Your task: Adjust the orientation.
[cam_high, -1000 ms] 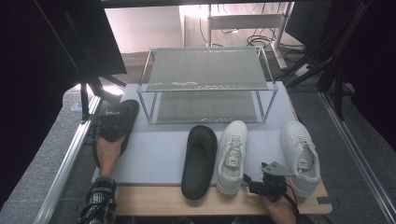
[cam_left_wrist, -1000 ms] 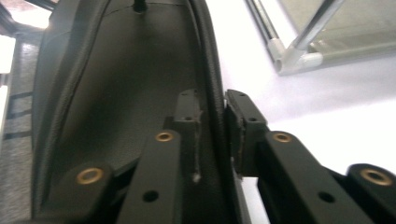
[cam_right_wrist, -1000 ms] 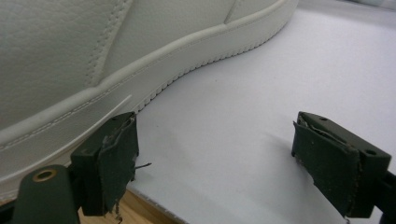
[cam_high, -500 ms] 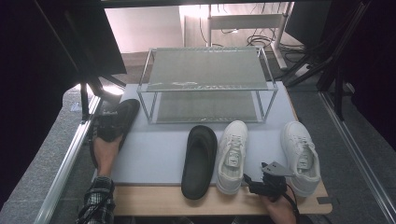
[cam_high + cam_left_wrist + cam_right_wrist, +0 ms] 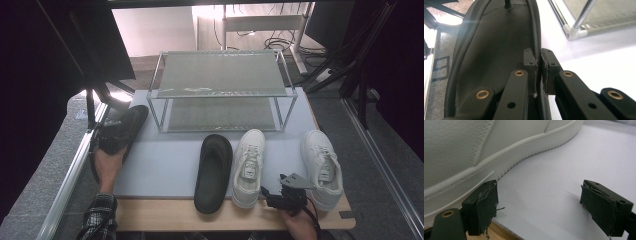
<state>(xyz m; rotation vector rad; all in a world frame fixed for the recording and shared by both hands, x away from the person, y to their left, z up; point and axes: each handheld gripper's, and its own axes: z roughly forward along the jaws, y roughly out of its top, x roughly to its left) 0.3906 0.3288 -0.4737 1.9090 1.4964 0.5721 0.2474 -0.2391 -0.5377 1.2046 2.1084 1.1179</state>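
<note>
A black slipper [image 5: 125, 127] lies at the table's left edge, partly over the side. My left gripper [image 5: 111, 139] is on it, and in the left gripper view the left gripper [image 5: 539, 53] is shut on the raised side rim of the slipper [image 5: 494, 50]. A second black slipper [image 5: 214, 170] lies at the front middle of the mat, with a white sneaker [image 5: 249, 167] just right of it. Another white sneaker [image 5: 322, 167] lies further right. My right gripper [image 5: 274, 194] sits low between the two sneakers. The right gripper [image 5: 541, 200] is open, and one sneaker's sole [image 5: 474, 150] is close by its left jaw.
A two-shelf metal-framed shoe rack [image 5: 222, 90] stands at the back of the grey mat [image 5: 165, 160], both shelves bare. A wooden table edge [image 5: 160, 215] runs along the front. Dark stands and cables crowd the floor on both sides.
</note>
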